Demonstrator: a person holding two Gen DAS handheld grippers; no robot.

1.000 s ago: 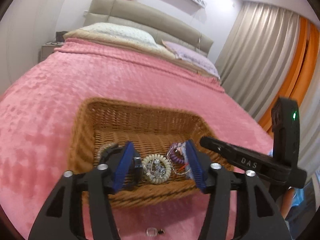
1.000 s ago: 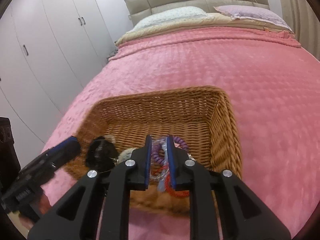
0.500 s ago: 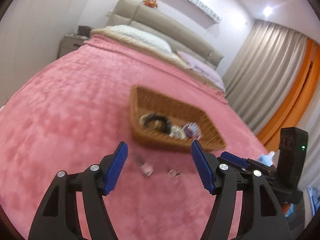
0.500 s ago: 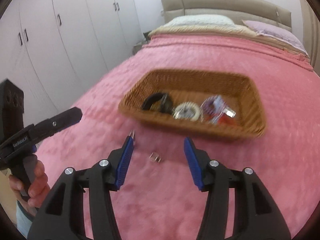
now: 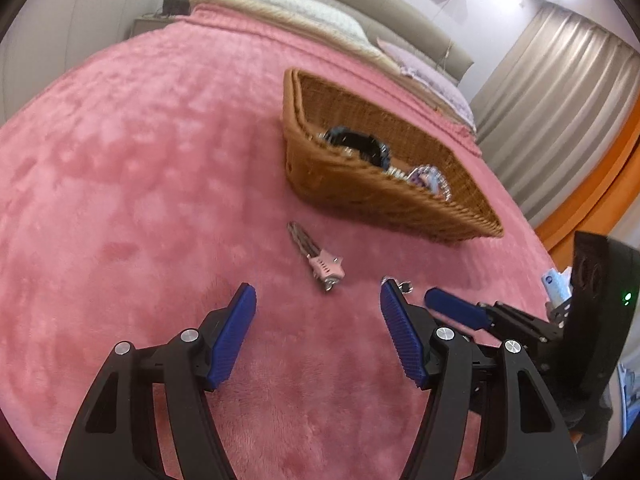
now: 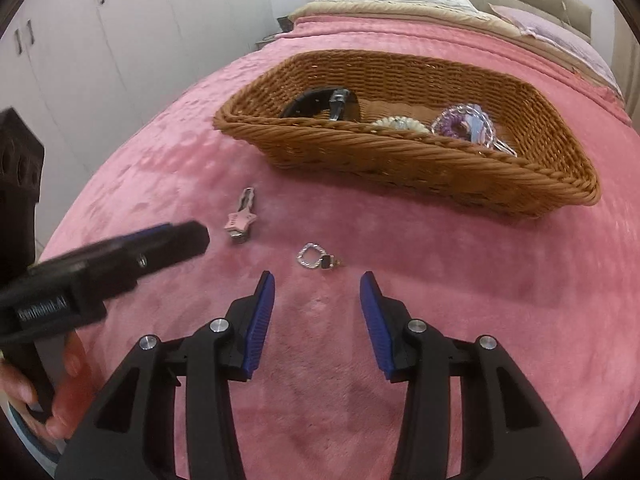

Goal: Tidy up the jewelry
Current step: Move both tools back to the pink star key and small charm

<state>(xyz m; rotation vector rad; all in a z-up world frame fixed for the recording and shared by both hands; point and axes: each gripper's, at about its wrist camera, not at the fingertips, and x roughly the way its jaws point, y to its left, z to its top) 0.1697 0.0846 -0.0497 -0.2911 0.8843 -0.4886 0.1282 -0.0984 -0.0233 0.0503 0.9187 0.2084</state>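
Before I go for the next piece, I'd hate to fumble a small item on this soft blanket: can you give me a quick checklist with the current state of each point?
1. Left gripper open and empty: ok.
2. Right gripper open and empty: ok.
3. Pink star-topped hair clip lies free on the pink blanket, ahead of the left gripper: ok.
4. Small silver ring with a dark charm sits just ahead of the right gripper, between its finger lines: ok.
5. Woven wicker basket has room: ok, the far half looks bare.
6. Grippers clear of each other: cannot tell, the left one's tip is close to the clip and ring.
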